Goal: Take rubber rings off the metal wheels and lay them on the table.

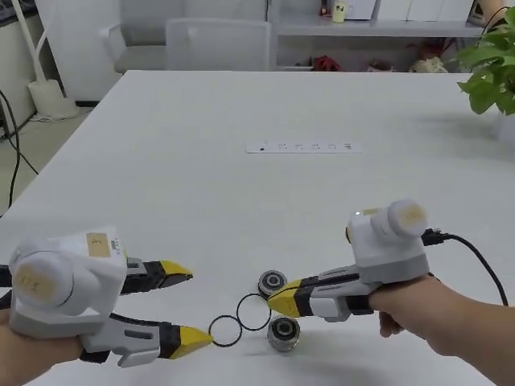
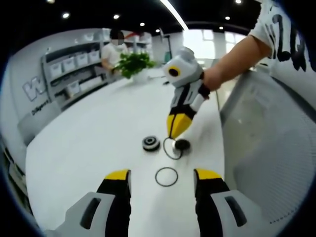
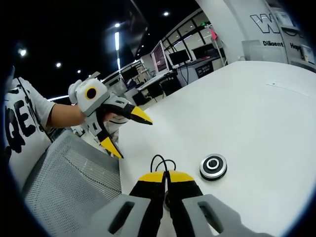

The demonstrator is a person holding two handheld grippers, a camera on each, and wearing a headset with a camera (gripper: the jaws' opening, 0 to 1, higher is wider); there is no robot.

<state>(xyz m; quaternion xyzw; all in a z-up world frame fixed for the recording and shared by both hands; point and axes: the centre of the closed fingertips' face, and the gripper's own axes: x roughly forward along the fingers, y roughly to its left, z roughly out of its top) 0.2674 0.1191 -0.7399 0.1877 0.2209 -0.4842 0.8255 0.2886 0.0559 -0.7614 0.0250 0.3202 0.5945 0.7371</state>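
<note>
Nearest the person, the left hand-held gripper (image 1: 183, 305) has its two yellow-tipped jaws spread wide with nothing between them. Just ahead of those open jaws, one black rubber ring (image 1: 225, 330) lies flat and free on the white table (image 1: 241, 185).

To the right, the right hand-held gripper (image 1: 280, 299) points in toward the left one. Its jaws are pressed together on the edge of a second rubber ring (image 1: 253, 312), whose loop sticks out past the tips and lies just beside the free ring. That makes two rings: one loose and one pinched.

There are two metal wheels. One (image 1: 283, 333) sits right under the right hand-held gripper's jaws, on the near side. Whether the pinched ring touches it cannot be told. The other (image 1: 272, 283) sits just beyond the same jaws, and in the right gripper view it shows a dark band around its rim.

Well beyond both hand-held grippers, a single white power strip (image 1: 302, 147) lies mid-table. A leafy plant (image 1: 492, 68) stands at the far right edge.
</note>
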